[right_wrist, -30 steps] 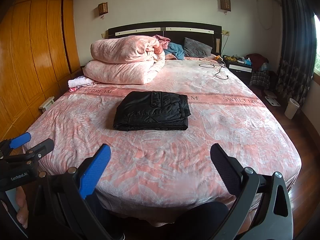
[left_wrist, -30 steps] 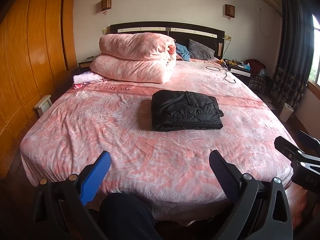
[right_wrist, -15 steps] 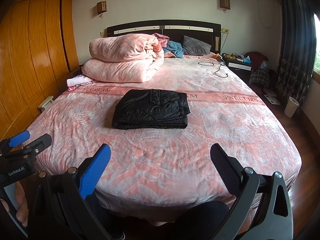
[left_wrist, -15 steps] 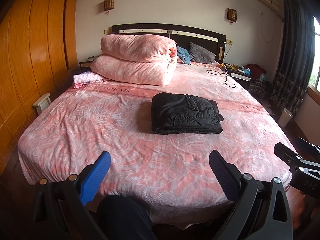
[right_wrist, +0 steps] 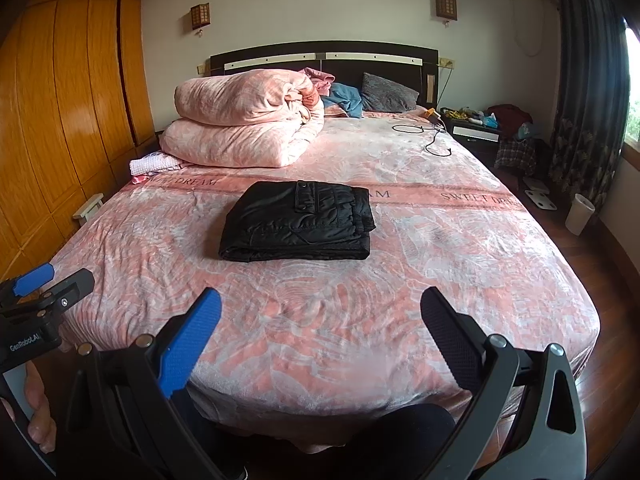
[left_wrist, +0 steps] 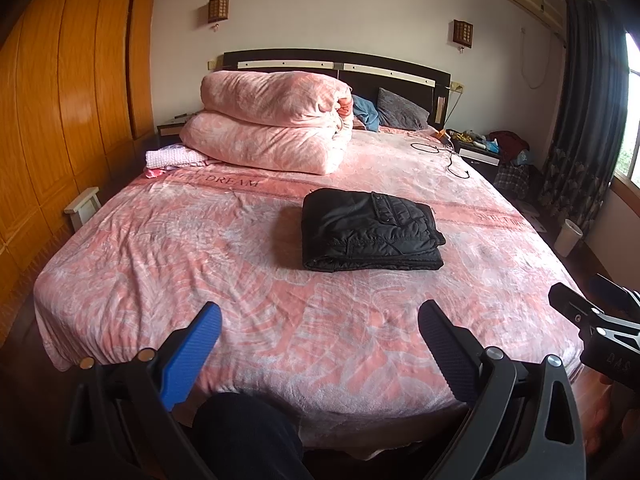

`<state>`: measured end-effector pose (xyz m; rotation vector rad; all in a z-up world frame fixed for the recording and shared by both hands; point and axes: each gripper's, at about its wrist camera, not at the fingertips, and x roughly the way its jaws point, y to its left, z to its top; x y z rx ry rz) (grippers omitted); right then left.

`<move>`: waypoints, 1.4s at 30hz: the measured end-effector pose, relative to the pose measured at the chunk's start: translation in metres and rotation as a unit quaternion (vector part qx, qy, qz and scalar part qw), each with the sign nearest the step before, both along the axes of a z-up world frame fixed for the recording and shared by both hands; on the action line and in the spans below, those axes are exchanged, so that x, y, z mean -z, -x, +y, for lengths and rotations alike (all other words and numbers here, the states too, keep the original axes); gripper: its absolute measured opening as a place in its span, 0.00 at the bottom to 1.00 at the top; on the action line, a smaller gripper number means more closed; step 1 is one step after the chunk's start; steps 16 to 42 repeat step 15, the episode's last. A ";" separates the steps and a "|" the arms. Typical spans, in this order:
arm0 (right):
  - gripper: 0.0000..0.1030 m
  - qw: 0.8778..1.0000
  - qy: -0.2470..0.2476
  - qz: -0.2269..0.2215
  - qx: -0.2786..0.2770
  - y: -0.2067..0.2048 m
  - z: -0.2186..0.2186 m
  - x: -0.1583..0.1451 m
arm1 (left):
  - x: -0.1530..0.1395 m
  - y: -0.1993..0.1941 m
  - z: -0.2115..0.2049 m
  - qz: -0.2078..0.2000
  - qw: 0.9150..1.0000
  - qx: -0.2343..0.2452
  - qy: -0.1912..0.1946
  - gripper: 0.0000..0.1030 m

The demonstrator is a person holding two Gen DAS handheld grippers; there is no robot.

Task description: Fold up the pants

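Black pants (left_wrist: 370, 230) lay folded in a compact stack mid-bed on the pink bedspread (left_wrist: 240, 280), well apart from both tools. Left tool (left_wrist: 320, 336) hung wide open and empty near the foot of the bed. Right tool (right_wrist: 320, 328) likewise spread wide, gripping nothing. Folded pink quilt (right_wrist: 244, 128) sat by the headboard; possibly a charger cable (right_wrist: 424, 136) beyond.

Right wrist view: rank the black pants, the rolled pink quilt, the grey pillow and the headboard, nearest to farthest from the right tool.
1. Black pants: folded mid-bed, ahead of the right tool.
2. Pink quilt: rolled, far left of the bed.
3. Grey pillow: at the bed's head, right of centre.
4. Headboard: against the wall, just behind the pillow.
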<state>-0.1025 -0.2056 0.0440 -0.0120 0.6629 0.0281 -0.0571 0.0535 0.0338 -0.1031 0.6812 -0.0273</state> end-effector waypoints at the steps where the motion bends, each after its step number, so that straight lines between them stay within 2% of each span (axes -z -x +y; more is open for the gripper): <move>1: 0.97 1.000 0.000 -0.001 0.000 0.000 0.000 0.000 | 0.000 0.000 0.000 0.000 1.000 0.001 0.000 0.96; 42: 0.97 1.000 0.000 -0.001 -0.001 -0.002 -0.002 -0.002 | -0.005 0.000 0.004 0.006 1.000 -0.008 0.007 0.96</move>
